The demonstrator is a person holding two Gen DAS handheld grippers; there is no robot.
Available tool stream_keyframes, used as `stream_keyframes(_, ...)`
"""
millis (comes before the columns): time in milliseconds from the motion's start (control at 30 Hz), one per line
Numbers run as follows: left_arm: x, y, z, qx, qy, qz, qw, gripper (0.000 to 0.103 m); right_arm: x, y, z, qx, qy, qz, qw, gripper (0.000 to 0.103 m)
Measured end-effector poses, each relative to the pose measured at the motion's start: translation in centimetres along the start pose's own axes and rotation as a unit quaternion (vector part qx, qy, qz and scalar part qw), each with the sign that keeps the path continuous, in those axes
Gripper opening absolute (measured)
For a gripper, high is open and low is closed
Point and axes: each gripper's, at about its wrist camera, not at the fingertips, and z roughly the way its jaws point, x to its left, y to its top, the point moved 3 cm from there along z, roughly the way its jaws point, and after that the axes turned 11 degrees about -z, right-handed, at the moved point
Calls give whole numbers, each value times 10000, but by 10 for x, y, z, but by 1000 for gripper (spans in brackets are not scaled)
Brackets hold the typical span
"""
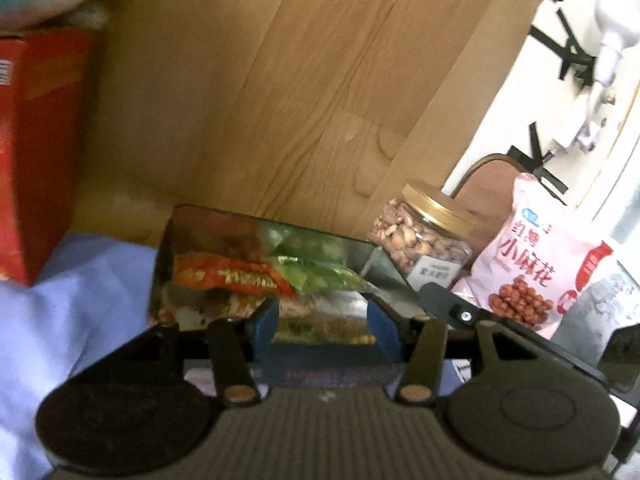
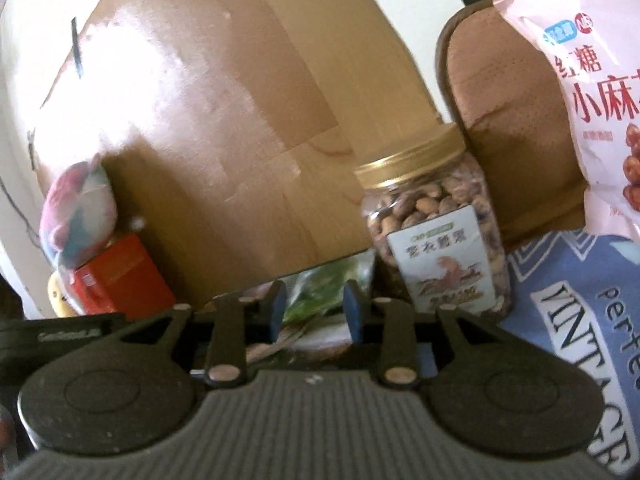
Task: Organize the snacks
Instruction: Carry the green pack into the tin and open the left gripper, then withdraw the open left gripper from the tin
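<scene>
Blue-printed bag (image 2: 576, 320) only in right view; clear snack box (image 1: 256, 264) only left.

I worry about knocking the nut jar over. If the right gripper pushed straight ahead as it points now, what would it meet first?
Probably not the nut jar, which stands right of its line. The right gripper, jaws apart, points at the green snack packets just ahead; depth is unclear.

Snack packets (image 1: 240, 276) lie in a tray (image 1: 376, 258), apparently; nut jar (image 1: 424, 236) just right, bag (image 1: 532, 256) beyond
</scene>
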Motion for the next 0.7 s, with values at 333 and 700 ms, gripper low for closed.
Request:
stream_keyframes(333, -13, -67, -56, -80, 731, 731, 9946, 56, 53, -41, -62, 374, -49, -600, 9975, 42)
stream_keyframes(700, -2, -129, -92, -122, 1292, 923, 9872, 69, 73, -105, -118, 696, -338, -662, 9948, 50)
